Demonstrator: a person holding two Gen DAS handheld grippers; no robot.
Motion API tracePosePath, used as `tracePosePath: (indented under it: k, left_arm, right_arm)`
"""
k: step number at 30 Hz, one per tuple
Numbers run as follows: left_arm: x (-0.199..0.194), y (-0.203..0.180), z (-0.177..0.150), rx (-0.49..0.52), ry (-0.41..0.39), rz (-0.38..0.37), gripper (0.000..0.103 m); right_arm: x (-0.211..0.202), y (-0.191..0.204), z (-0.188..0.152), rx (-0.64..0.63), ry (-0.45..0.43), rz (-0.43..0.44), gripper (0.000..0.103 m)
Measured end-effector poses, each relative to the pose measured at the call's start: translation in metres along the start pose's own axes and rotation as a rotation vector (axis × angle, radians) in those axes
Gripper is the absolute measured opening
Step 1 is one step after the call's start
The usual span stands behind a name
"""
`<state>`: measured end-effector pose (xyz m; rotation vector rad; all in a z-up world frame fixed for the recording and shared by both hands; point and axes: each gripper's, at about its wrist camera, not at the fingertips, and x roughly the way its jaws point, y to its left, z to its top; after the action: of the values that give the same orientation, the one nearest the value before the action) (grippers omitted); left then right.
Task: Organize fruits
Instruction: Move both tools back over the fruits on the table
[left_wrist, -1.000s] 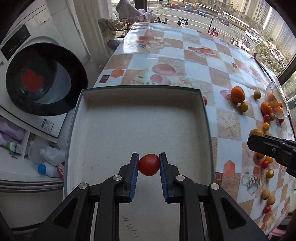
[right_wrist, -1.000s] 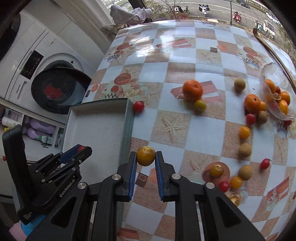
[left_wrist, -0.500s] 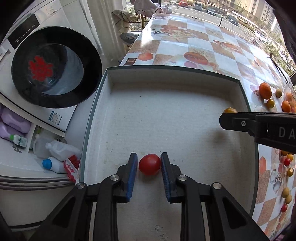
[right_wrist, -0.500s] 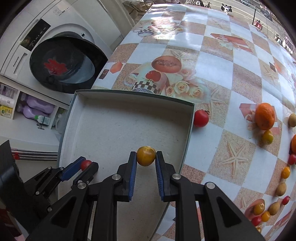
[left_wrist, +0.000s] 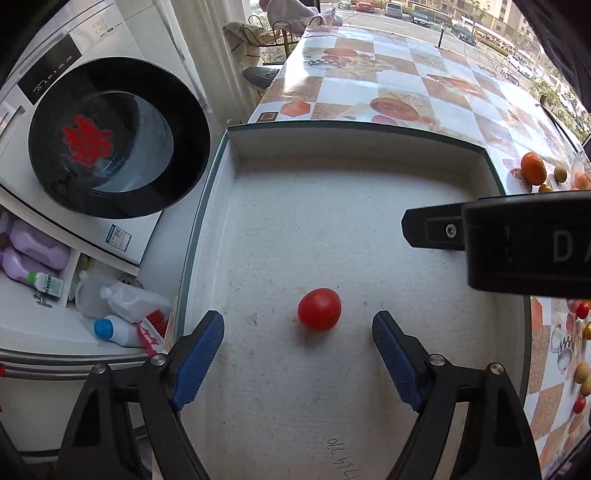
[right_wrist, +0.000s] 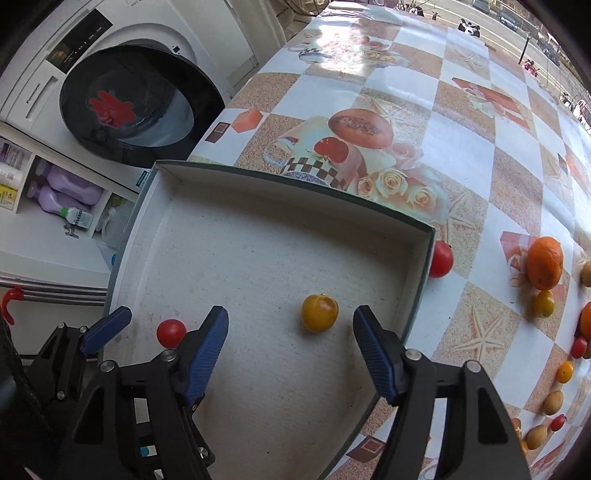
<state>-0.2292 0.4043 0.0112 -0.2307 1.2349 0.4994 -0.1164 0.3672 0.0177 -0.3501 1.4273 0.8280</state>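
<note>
Your left gripper (left_wrist: 298, 325) is opening, and the red tomato (left_wrist: 319, 309) lies free between its pads on the floor of the white tray (left_wrist: 354, 147). Your right gripper (right_wrist: 290, 325) is also opening; the yellow fruit (right_wrist: 320, 312) rests on the tray floor between its pads, touching neither.

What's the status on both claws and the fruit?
Left claw and right claw both opening, nothing gripped. Red tomato and yellow tomato resting in the white box. Nothing in the way.
</note>
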Motion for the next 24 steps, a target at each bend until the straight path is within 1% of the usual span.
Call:
tracePosePath:
  k: [1,2,6,12,19,24]
  left_arm:
    - [-0.002,-0.001,0.0,0.004,-0.001,0.001,0.084]
    - [-0.004,-0.002,0.0,0.009,-0.003,0.0,0.084]
    - [-0.016,-0.012,0.004,0.039,-0.019,-0.001,0.084]
    - [-0.037,-0.046,0.012,0.126,-0.049,-0.031,0.084]
    - [-0.063,-0.108,0.022,0.236,-0.09,-0.101,0.084]
    - [-0.073,-0.156,0.024,0.325,-0.107,-0.157,0.084]
  right_arm:
    - [-0.005,-0.001,-0.001,0.009,-0.012,0.007,0.079]
    - [-0.012,-0.001,-0.003,0.02,-0.026,0.018,0.08]
    - [-0.041,-0.015,-0.014,0.071,-0.088,0.032,0.08]
    - [-0.079,-0.061,-0.041,0.194,-0.14,0.013,0.08]
    - [-0.112,-0.135,-0.096,0.369,-0.165,-0.04,0.08]
    - [-0.129,-0.178,-0.142,0.458,-0.171,-0.12,0.08]
